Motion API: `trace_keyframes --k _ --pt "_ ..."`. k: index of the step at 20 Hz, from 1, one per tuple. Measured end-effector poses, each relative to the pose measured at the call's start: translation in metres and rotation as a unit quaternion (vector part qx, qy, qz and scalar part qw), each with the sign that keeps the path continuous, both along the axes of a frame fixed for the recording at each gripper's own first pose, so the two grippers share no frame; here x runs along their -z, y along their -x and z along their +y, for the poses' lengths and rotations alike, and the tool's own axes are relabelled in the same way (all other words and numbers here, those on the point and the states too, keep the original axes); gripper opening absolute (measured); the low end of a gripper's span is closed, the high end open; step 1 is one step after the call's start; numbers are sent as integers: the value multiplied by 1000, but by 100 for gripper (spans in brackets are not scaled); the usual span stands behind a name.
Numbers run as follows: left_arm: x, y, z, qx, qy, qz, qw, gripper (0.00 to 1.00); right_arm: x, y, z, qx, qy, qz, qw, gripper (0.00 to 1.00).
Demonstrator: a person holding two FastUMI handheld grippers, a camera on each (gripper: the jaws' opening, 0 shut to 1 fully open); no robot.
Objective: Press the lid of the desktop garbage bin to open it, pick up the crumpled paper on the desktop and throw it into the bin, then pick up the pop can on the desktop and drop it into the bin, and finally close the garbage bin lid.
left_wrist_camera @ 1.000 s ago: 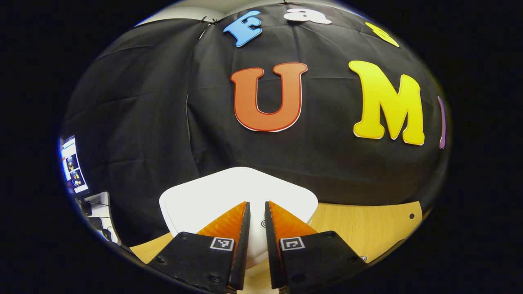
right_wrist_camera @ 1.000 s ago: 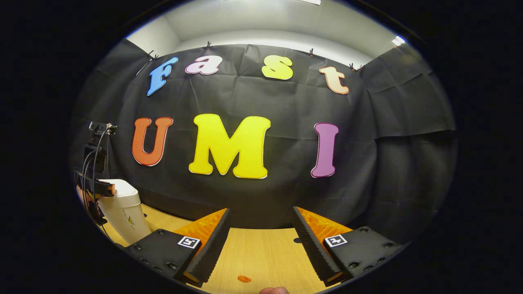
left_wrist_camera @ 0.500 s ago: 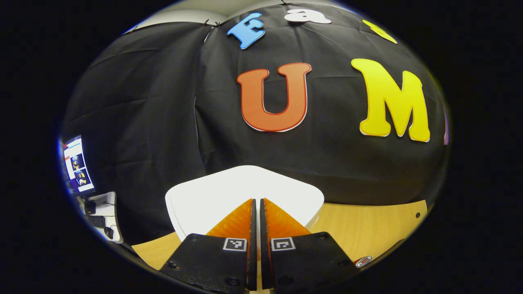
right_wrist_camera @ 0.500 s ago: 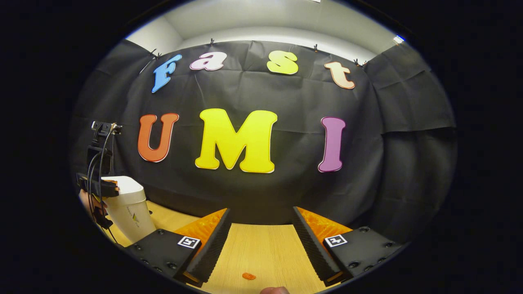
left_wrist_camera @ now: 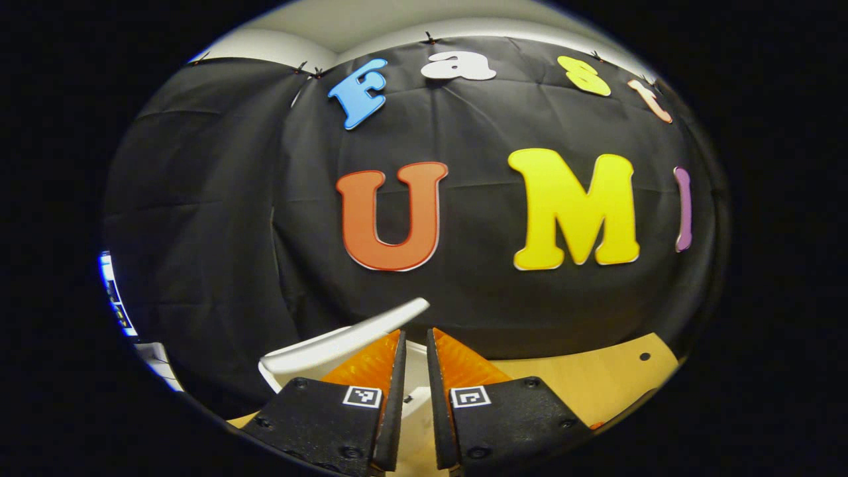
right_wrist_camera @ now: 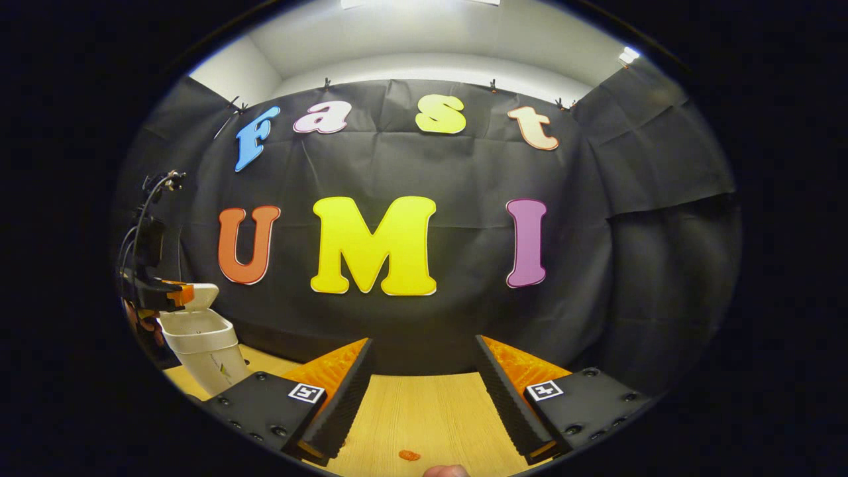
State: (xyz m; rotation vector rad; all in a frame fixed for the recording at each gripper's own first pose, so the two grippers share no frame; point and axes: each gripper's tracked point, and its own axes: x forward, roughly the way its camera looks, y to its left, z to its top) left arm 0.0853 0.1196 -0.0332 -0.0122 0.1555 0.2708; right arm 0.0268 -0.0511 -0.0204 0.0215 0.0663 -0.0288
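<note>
The white desktop bin point(right_wrist_camera: 202, 354) stands on the wooden table at the far left of the right gripper view, its lid point(right_wrist_camera: 203, 293) tipped up and open. In the left gripper view the raised lid point(left_wrist_camera: 344, 336) slants up just ahead of my left gripper point(left_wrist_camera: 415, 332), whose fingers are almost together with only a thin gap and nothing between them. The bin's white inside point(left_wrist_camera: 412, 381) shows below the tips. The right gripper view also shows the left gripper point(right_wrist_camera: 173, 293) at the bin's top. My right gripper point(right_wrist_camera: 421, 354) is open over bare table, holding nothing.
The wooden table point(right_wrist_camera: 424, 411) runs back to the black cloth wall. A small orange scrap point(right_wrist_camera: 409, 455) lies on it near the front edge, beside a fingertip point(right_wrist_camera: 445, 471). Cables and a black mount point(right_wrist_camera: 149, 242) rise above the left gripper. More table point(left_wrist_camera: 583, 374) lies right of the bin.
The bin lid has sprung up from flat to open. My left gripper has lifted off it and its fingers have parted slightly. The right gripper has barely moved.
</note>
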Motion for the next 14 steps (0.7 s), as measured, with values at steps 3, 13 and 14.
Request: trace_keyframes --k 3,13,14 --pt "-12 5 -34 45 14 -13 999 49 0 4 -8 8 -9 -1 1000 94" --pt "-17 34 -94 113 42 -44 992 100 34 26 -32 -17 -3 45 999 94" --pt "-9 38 -104 125 48 -35 990 99 42 28 -35 -20 -1 57 998 94"
